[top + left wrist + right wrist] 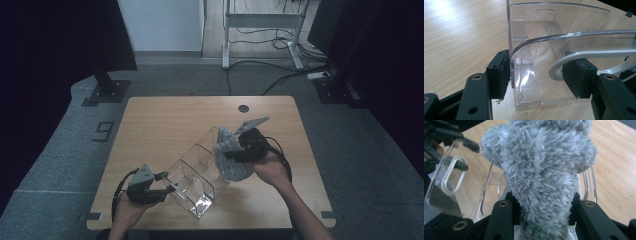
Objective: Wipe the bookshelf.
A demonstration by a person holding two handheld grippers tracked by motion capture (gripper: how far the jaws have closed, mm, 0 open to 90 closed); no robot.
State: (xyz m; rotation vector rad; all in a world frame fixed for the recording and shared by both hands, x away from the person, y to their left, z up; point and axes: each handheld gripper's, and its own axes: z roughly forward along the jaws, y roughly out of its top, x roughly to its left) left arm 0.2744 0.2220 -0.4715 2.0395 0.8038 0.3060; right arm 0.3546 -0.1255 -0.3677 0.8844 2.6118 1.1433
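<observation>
Clear plastic organizer (192,172): centre of the high view, on my wooden surface (165,120); my left tool (162,187) clamps its near end wall. Grey fluffy cloth (231,159): right of centre, above its far compartments, pinched in my part-closed right tool (231,152).

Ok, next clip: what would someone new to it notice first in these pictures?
Most striking is the fluffy grey cloth, bunched between the right gripper's jaws just above the clear plastic organizer. That see-through divided box lies slantwise on the wooden table, near its front edge. The left gripper clamps the box's near end, one jaw on the outer wall, the other inside.
</observation>
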